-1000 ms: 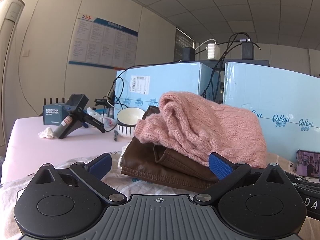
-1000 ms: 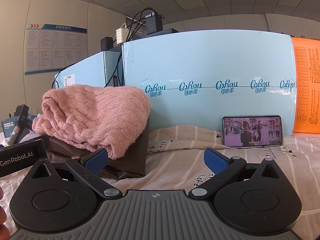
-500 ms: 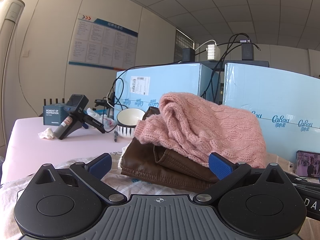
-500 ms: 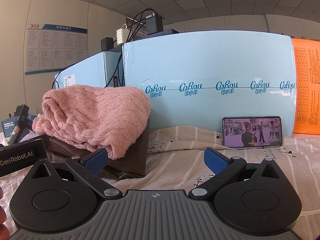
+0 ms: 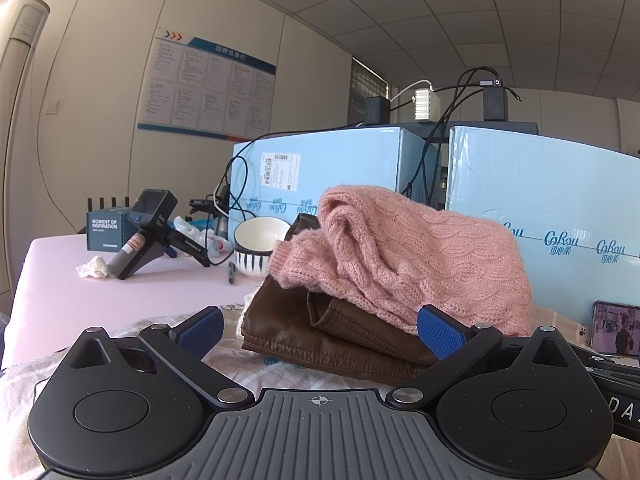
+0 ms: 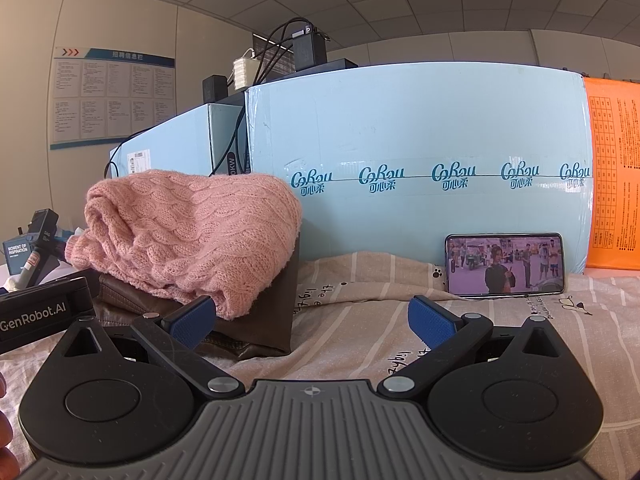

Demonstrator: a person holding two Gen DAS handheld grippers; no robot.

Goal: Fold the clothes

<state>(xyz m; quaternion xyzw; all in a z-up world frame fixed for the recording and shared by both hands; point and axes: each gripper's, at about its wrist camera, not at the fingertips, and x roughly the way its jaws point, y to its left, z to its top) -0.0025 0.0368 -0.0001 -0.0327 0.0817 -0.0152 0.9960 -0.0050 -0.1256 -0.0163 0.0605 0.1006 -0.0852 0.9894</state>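
A pink cable-knit sweater (image 5: 416, 256) lies bunched on top of a folded brown leather garment (image 5: 320, 332). Both rest on a striped beige sheet (image 6: 360, 328). My left gripper (image 5: 320, 330) is open and empty, low over the sheet, just in front of the brown garment. My right gripper (image 6: 312, 318) is open and empty; the sweater (image 6: 192, 236) and the brown garment (image 6: 264, 320) sit ahead to its left. The left gripper's body (image 6: 40, 312) shows at the right wrist view's left edge.
Light blue cartons (image 6: 420, 160) stand behind the clothes. A phone (image 6: 505, 265) with a lit screen leans against one. On the pink table (image 5: 120, 292) to the left are a striped bowl (image 5: 258, 246), a black handheld device (image 5: 148, 232), a crumpled tissue (image 5: 94, 267) and cables.
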